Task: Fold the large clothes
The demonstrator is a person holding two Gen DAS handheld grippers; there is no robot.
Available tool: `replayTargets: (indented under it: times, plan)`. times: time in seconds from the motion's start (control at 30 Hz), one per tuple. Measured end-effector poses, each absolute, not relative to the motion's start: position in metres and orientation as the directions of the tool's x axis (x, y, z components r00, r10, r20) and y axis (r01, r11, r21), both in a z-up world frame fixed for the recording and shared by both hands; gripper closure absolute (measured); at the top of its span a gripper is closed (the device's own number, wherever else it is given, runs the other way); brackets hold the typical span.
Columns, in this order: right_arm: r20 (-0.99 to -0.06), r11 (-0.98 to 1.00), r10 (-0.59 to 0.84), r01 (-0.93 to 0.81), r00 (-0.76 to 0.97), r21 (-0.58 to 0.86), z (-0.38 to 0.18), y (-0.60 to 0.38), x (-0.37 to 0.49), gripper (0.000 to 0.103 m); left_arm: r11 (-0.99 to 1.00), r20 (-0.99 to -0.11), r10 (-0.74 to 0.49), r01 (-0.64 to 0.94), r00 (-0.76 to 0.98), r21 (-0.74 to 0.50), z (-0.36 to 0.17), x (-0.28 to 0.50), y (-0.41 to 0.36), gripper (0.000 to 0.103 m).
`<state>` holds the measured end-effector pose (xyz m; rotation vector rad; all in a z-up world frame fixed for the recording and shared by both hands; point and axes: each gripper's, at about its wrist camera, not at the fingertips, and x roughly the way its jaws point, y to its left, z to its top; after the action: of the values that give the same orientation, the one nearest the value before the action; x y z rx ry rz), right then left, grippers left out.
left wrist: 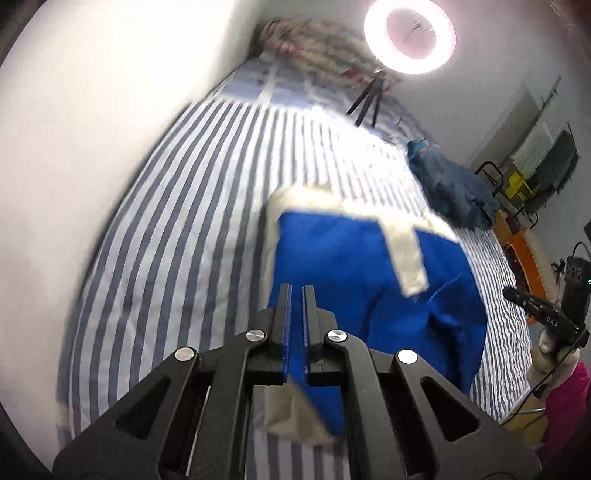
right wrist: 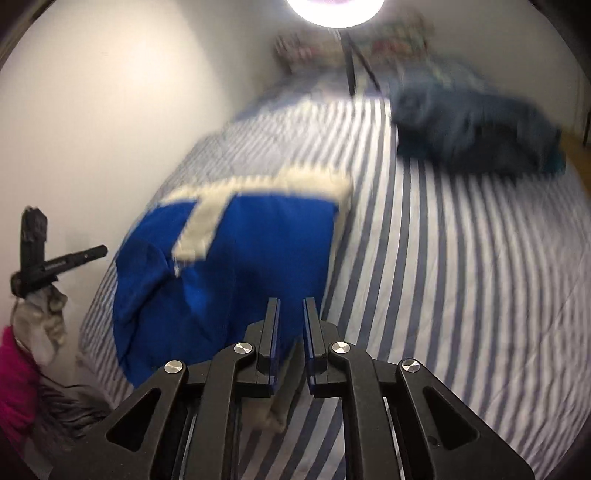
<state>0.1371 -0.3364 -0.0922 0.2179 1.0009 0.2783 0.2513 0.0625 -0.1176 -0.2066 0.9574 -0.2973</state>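
Blue garment (left wrist: 351,280) with cream trim lies on the striped bed (left wrist: 192,206), its near edge lifted, partly doubled over. Left hand-held gripper (left wrist: 297,295) is clamped together on a near corner of the cloth; right hand-held gripper (right wrist: 291,310) pinches the other near corner, jaws almost together. Folding looks begun, not finished: the held edge must yet be carried over and laid flat. Dark teal clothes (right wrist: 476,129) wait unfolded farther up the bed, near a ring light (left wrist: 409,35).

Bright blue garment (left wrist: 354,266) with cream trim, rumpled, partly lifted off striped bed (left wrist: 207,177)
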Motion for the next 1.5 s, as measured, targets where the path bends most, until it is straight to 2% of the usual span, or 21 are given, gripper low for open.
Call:
replayTargets:
  times: [0.03, 0.07, 0.13, 0.3, 0.47, 0.53, 0.67, 0.87, 1.03, 1.17, 1.27, 1.37, 1.4, 1.43, 1.47, 1.5]
  plan:
    - [-0.775, 0.947, 0.316, -0.133, 0.547, 0.292, -0.088, -0.334, 0.14, 0.088, 0.939, -0.768, -0.342, 0.164, 0.541, -0.302, -0.116, 0.257, 0.058, 0.102]
    - [-0.756, 0.947, 0.315, -0.14, 0.574, 0.289, -0.086, -0.332, 0.142, 0.076, 0.938, -0.767, -0.344, 0.169, 0.541, -0.301, -0.115, 0.265, 0.051, 0.102]
    - [-0.737, 0.947, 0.317, -0.159, 0.597, 0.279, -0.087, -0.322, 0.158, 0.071, 0.938, -0.766, -0.347, 0.182, 0.541, -0.296, -0.116, 0.279, 0.04, 0.102]
    - [-0.777, 0.953, 0.301, -0.199, 0.553, 0.228, -0.1, -0.299, 0.199, 0.071, 0.953, -0.808, -0.302, 0.192, 0.507, -0.235, -0.14, 0.314, 0.023, 0.102]
    - [-0.823, 0.948, 0.317, -0.189, 0.47, 0.257, -0.136, -0.3, 0.218, 0.073, 0.951, -0.87, -0.308, 0.154, 0.385, -0.268, -0.201, 0.32, 0.034, 0.102]
    - [-0.848, 0.949, 0.311, -0.183, 0.429, 0.256, -0.158, -0.3, 0.221, 0.074, 0.946, -0.86, -0.324, 0.155, 0.394, -0.285, -0.216, 0.317, 0.036, 0.101]
    - [-0.862, 0.954, 0.298, -0.163, 0.411, 0.253, -0.174, -0.3, 0.221, 0.075, 0.951, -0.868, -0.305, 0.163, 0.392, -0.261, -0.211, 0.319, 0.033, 0.101]
    - [-0.838, 0.947, 0.322, -0.138, 0.44, 0.291, -0.131, -0.314, 0.197, 0.075, 0.935, -0.823, -0.354, 0.159, 0.444, -0.317, -0.172, 0.296, 0.046, 0.1]
    - [-0.815, 0.923, 0.384, -0.152, 0.433, 0.355, -0.113, -0.323, 0.157, 0.075, 0.914, -0.814, -0.406, 0.188, 0.416, -0.36, -0.171, 0.261, 0.049, 0.1]
    - [-0.84, 0.922, 0.387, -0.159, 0.381, 0.353, -0.127, -0.312, 0.134, 0.075, 0.918, -0.841, -0.397, 0.156, 0.368, -0.365, -0.199, 0.244, 0.049, 0.1]
    - [-0.888, 0.939, 0.341, -0.151, 0.307, 0.309, -0.155, -0.304, 0.12, 0.075, 0.918, -0.839, -0.397, 0.163, 0.372, -0.361, -0.199, 0.233, 0.054, 0.098]
    - [-0.887, 0.928, 0.372, -0.13, 0.274, 0.349, -0.161, -0.311, 0.105, 0.075, 0.92, -0.847, -0.391, 0.157, 0.361, -0.359, -0.193, 0.222, 0.065, 0.098]
    - [-0.885, 0.927, 0.374, -0.134, 0.276, 0.35, -0.158, -0.313, 0.102, 0.074, 0.915, -0.841, -0.403, 0.141, 0.36, -0.378, -0.19, 0.219, 0.073, 0.092]
    - [-0.883, 0.928, 0.372, -0.143, 0.288, 0.344, -0.152, -0.315, 0.099, 0.074, 0.909, -0.833, -0.414, 0.125, 0.367, -0.397, -0.187, 0.217, 0.079, 0.081]
    - [-0.877, 0.93, 0.367, -0.148, 0.311, 0.337, -0.144, -0.319, 0.094, 0.074, 0.897, -0.816, -0.435, 0.103, 0.38, -0.43, -0.184, 0.216, 0.088, 0.076]
    - [-0.866, 0.928, 0.371, -0.149, 0.336, 0.34, -0.137, -0.324, 0.09, 0.072, 0.882, -0.798, -0.457, 0.085, 0.392, -0.463, -0.182, 0.215, 0.095, 0.063]
